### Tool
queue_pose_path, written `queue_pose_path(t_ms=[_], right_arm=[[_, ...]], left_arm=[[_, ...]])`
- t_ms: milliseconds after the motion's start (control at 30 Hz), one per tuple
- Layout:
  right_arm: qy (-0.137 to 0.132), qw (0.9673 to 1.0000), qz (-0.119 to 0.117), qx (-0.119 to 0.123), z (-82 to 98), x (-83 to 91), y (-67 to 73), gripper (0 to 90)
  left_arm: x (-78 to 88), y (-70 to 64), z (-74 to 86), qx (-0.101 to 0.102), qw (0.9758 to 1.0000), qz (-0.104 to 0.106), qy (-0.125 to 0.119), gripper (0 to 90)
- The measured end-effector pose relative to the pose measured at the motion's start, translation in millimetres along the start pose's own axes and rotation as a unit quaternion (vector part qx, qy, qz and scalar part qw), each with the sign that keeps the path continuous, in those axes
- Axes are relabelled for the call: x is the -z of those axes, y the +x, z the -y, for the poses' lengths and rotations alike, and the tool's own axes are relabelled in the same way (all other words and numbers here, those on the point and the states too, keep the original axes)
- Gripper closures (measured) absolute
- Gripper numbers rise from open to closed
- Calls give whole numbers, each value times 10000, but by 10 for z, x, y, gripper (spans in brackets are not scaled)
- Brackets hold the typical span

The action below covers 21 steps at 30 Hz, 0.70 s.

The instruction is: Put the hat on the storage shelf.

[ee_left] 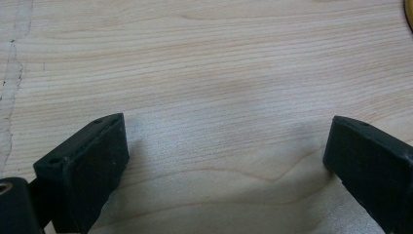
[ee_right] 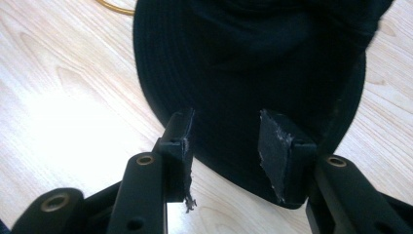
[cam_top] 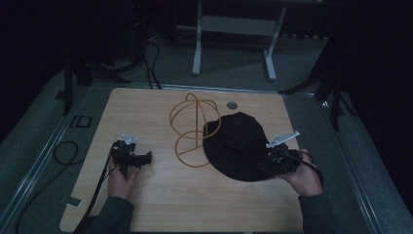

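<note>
Jaws on the right gripper sit partway apart, straddling the near brim of the black hat, and nothing's pinched between them. The pads hover right over the fabric; can't tell if they brush it. Their tape covering looks pretty ragged, with a frayed strip dangling off the left one.

From the high view, the hat lies flat on the right half of the wooden table, and the right gripper is at its near right edge, with the person's hand wrapped around it from behind. Just left of the hat stands a yellow wire stand, its loops rising off a round base ring; the hat's brim overlaps or touches that wire on the right side. A bit of the yellow wire peeks in at the top of the right gripper view too.

Left gripper rests well apart from all that, over on the table's left. Its jaws stand wide with only bare wood grain between them.

As for writing: no logo or label is readable on the hat, grippers or table.
</note>
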State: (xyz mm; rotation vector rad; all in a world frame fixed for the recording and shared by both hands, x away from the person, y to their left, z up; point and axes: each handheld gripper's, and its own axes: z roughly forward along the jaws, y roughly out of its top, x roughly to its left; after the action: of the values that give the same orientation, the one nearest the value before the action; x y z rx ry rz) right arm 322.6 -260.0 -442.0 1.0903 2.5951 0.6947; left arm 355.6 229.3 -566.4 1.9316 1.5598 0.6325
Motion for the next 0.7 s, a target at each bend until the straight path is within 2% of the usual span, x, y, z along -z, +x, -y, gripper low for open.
queue_pose_path(t_ms=[233, 700], right_arm=[[162, 9998, 93, -2, -32, 5, -93, 550], [387, 9992, 24, 135, -80, 10, -249, 520]], left_arm=[[0, 0, 0, 3, 10000, 2, 0, 28], [0, 0, 0, 3, 10000, 2, 0, 29]])
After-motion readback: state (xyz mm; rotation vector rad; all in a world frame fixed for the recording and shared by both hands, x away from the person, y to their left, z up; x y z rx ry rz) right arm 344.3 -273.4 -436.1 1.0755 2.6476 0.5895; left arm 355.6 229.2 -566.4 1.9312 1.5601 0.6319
